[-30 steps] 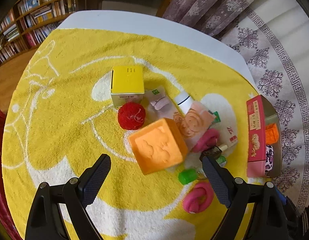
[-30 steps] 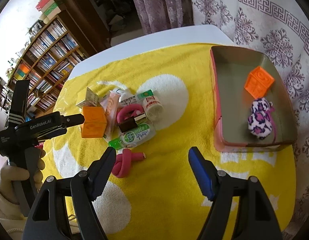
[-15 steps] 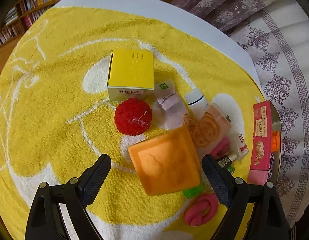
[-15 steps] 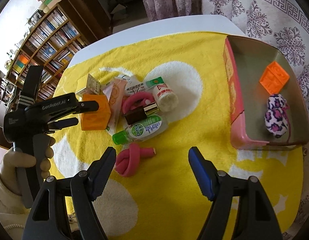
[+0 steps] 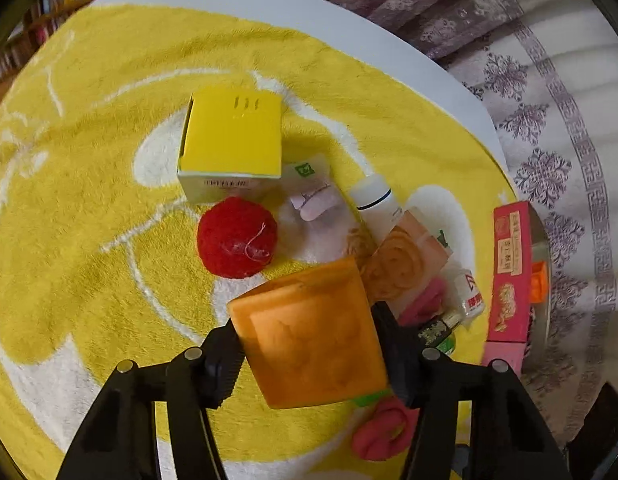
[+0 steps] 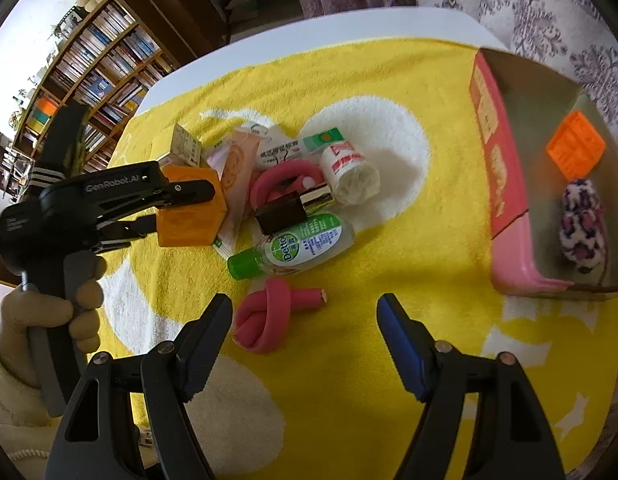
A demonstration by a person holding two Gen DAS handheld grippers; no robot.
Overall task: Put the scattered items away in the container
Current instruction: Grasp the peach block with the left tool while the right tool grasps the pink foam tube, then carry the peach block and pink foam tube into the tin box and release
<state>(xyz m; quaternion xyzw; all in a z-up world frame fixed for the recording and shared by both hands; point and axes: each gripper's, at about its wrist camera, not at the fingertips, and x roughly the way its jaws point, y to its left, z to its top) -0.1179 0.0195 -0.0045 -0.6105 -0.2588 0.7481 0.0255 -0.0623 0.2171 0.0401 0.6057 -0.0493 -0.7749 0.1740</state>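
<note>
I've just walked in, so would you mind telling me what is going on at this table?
A person is tidying scattered items into the pink box, working a gripper in each hand. The left gripper is closing around the orange foam cube. The right gripper hangs open above the knotted pink foam roller. A small orange block and a spotted plush toy already lie in the box.

Looking steeply down from both wrists, close over the yellow terry towel (image 5: 89, 240); sharing the orange foam cube (image 5: 309, 336) (image 6: 189, 210).
</note>
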